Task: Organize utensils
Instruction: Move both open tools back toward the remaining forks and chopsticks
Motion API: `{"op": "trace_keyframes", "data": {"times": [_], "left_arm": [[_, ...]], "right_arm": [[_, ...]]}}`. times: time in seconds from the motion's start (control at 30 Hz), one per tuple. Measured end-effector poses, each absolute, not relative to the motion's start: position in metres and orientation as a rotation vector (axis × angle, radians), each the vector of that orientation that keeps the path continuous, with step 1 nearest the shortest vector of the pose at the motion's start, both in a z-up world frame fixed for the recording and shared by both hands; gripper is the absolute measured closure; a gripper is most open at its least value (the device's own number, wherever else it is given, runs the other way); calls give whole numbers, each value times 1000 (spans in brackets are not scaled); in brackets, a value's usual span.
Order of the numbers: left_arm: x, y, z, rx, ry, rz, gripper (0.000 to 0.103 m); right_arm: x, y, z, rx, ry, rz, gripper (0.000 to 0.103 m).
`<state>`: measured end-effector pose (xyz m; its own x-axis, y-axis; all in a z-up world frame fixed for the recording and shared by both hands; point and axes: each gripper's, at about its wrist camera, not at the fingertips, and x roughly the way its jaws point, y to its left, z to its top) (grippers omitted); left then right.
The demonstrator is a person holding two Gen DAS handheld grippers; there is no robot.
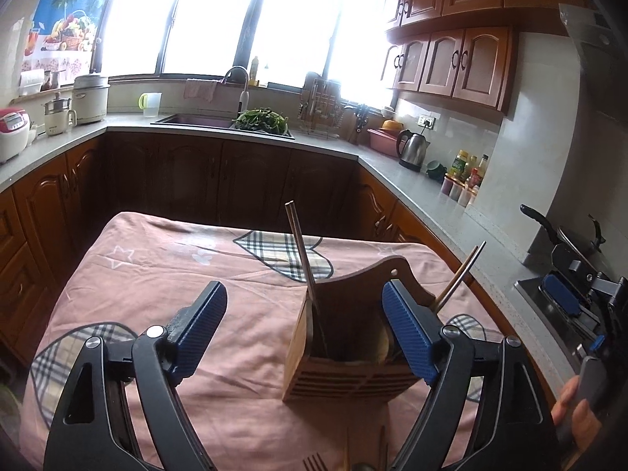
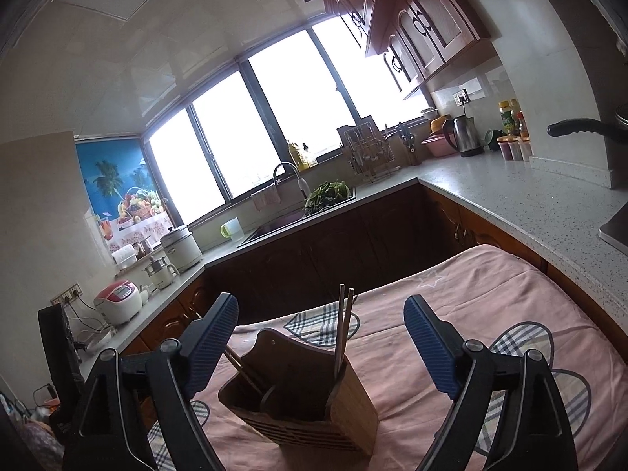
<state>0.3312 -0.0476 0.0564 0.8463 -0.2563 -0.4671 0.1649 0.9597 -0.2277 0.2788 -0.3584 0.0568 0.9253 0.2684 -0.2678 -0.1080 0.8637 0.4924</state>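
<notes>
**Both grippers empty above the utensil holder: check clearance before the next pick**

Your left gripper [image 1: 304,314] is spread wide and holds nothing. Its right finger [image 1: 408,333] overlaps the near right corner of the wooden utensil holder [image 1: 337,361] in the view; whether it touches the wood cannot be told. Your right gripper [image 2: 322,341] is likewise spread and empty, above and behind the holder, with neither finger seen touching it.

The holder stands upright on the pink tablecloth [image 1: 157,274]. It has two compartments. One metal chopstick [image 1: 300,247] leans out of the holder's left compartment, and a pair of chopsticks [image 1: 461,274] leans out of its right side. Nearer to you than the holder, at the bottom edge of the left view, lie a fork [image 1: 314,463] and other loose utensils, partly hidden. These are probably what remains to be sorted.

Risks from here:
- The holder looks light and tall. A finger catching its rim or wall could tip it or slide it on the cloth.
- The leaning chopsticks project well above the rim. A sweep across the holder could knock them out.
- The loose cloth may bunch under a flat utensil and spoil the pinch.
</notes>
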Motion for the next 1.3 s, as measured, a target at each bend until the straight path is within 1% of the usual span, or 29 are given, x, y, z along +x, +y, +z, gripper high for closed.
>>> {"op": "trace_keyframes", "data": {"times": [0.3, 0.7, 0.97, 1.3], "left_arm": [[279, -29, 36, -213, 580, -215, 19], [213, -16, 2, -235, 662, -215, 19], [188, -12, -24, -246, 718, -215, 19], [173, -13, -56, -243, 788, -200, 19]], "right_arm": [[228, -364, 43, 533, 376, 201, 13], [166, -367, 10, 541, 483, 174, 13], [137, -362, -18, 528, 560, 163, 13], [123, -350, -50, 497, 643, 166, 13]]}}
